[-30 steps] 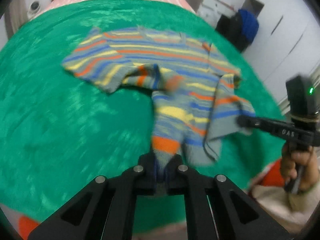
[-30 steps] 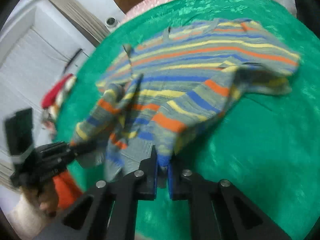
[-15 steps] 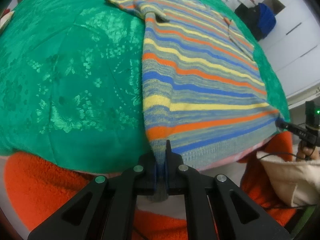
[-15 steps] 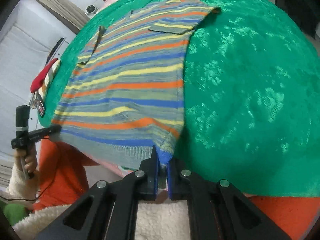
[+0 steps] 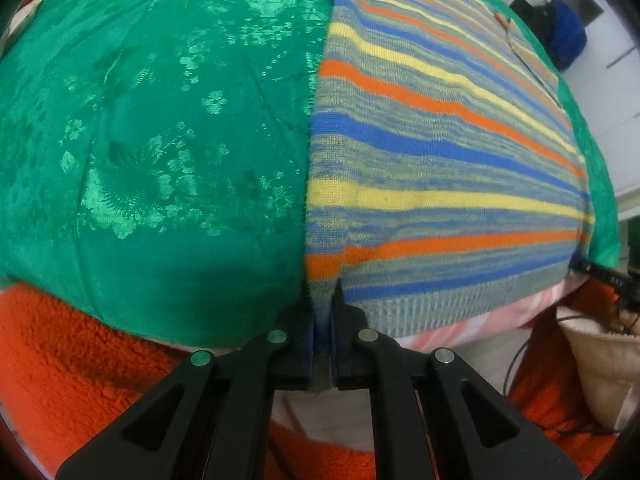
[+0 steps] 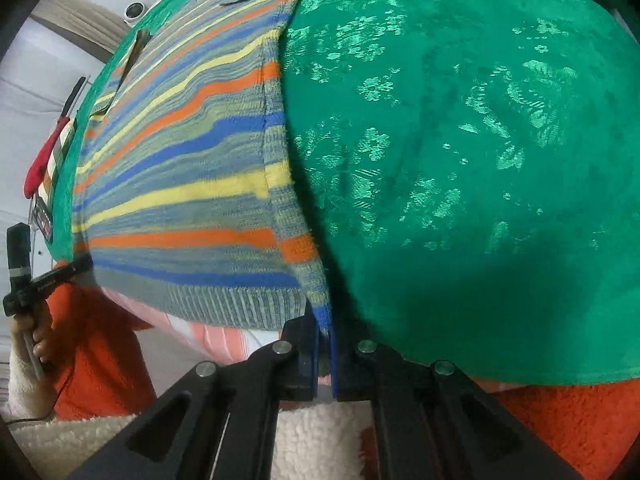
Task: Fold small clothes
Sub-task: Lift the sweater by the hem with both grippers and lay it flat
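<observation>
A striped knit sweater (image 5: 432,152) in grey, blue, orange and yellow lies stretched flat on the green cloth (image 5: 160,140), its ribbed hem at the near edge. My left gripper (image 5: 320,312) is shut on the sweater's left hem corner. My right gripper (image 6: 322,324) is shut on the right hem corner of the sweater (image 6: 180,184). Each gripper also shows small in the other's view, the right one (image 5: 592,270) and the left one (image 6: 64,274), at the far hem corner.
The green floral cloth (image 6: 460,160) covers a table with a pink striped cover (image 6: 192,324) under it. An orange fleece (image 5: 60,352) and the person's white sleeve lie below the near edge. A dark blue bundle (image 5: 564,36) sits at the back right.
The sweater went from crumpled and lifted to spread flat. Both grippers pulled the hem back to the near table edge and dropped lower, still gripping the corners.
</observation>
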Demonstrator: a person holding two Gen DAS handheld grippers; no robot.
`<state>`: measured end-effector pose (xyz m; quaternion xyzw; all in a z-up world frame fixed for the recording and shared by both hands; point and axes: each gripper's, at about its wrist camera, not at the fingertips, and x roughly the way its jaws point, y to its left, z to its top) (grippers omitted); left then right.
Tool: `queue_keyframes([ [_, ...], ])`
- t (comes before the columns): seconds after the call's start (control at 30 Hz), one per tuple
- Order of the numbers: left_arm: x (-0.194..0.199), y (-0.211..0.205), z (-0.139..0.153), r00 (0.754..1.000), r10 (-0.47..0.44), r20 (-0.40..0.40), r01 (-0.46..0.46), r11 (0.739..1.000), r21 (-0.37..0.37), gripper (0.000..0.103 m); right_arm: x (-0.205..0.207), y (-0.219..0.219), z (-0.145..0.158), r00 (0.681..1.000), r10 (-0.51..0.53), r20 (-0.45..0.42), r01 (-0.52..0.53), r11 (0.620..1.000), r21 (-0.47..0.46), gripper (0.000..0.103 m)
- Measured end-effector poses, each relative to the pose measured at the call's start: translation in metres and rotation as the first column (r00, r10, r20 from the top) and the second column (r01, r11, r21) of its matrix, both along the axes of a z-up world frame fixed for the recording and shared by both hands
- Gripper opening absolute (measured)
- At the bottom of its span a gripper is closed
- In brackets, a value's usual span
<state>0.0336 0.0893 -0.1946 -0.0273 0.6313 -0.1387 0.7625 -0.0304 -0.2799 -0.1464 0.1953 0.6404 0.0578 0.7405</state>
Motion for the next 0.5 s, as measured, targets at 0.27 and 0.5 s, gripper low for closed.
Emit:
queue_keyframes([
  [0.27,-0.010,0.011,0.000,1.000,0.026,0.002,-0.026,0.999,0.018,0.013,-0.007,-0.006,0.003,1.000,-0.013,-0.010,0.013,1.000,0.021,0.003],
  [0.5,-0.026,0.026,0.034,0.997,0.041,0.073,-0.052,0.985,0.163,0.035,-0.026,-0.013,0.019,0.999,-0.036,-0.036,0.035,0.999,-0.012,0.014],
])
